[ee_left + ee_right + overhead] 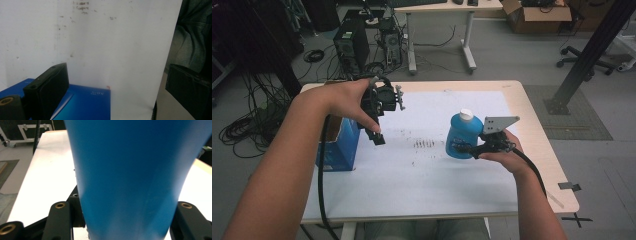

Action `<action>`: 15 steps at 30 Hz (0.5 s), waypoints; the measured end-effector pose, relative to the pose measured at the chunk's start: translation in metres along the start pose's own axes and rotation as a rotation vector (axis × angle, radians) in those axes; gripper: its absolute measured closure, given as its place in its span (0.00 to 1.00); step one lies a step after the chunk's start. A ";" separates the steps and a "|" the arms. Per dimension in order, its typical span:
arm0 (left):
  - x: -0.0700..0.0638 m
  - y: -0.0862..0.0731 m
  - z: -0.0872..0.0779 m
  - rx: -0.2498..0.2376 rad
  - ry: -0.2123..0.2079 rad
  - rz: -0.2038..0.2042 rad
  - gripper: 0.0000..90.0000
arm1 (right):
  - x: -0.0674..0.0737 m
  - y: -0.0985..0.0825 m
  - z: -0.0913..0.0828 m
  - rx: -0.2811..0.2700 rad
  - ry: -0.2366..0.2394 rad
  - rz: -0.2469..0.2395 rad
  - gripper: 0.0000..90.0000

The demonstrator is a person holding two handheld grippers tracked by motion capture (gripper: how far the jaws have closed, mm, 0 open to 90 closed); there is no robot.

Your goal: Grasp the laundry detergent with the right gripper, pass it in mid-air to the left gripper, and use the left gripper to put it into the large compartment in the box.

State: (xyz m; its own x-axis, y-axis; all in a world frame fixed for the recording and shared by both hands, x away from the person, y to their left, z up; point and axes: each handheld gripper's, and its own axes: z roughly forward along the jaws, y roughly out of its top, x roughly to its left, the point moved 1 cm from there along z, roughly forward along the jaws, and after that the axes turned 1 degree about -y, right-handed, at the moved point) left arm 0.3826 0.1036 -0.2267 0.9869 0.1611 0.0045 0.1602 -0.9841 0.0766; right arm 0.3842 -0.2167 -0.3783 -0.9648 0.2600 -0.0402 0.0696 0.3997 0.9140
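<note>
Blue bottle [460, 136] clamped in right tongs [462, 148], white cap seen from above, left tongs [110, 85] wide.

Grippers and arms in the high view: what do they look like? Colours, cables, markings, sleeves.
Both tools are black. The left tool has a boxy body with silver knobs; the right tool carries a grey three-cornered plate with small holes. A black cable trails from each. Jaws show brass-ringed holes. Forearms are bare, no sleeves or gloves.

Smooth glossy blue plastic bottle [460, 135]; matt white sheet [412, 170] over a pale wood table [542, 150].
</note>
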 end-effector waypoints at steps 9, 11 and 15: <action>-0.004 0.002 -0.010 -0.008 0.006 0.002 0.06 | 0.003 0.037 -0.018 0.020 0.032 -0.055 0.49; -0.005 0.003 -0.013 -0.012 0.006 0.007 0.06 | 0.003 0.040 -0.019 0.019 0.037 -0.061 0.49; -0.008 0.005 -0.018 -0.016 0.007 0.014 0.06 | 0.006 0.050 -0.023 0.017 0.068 -0.075 0.49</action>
State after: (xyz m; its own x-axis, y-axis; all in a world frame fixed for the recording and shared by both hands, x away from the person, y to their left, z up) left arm 0.3755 0.0987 -0.2082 0.9889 0.1479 0.0130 0.1461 -0.9849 0.0928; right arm 0.3757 -0.2152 -0.3235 -0.9823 0.1688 -0.0808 -0.0002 0.4306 0.9026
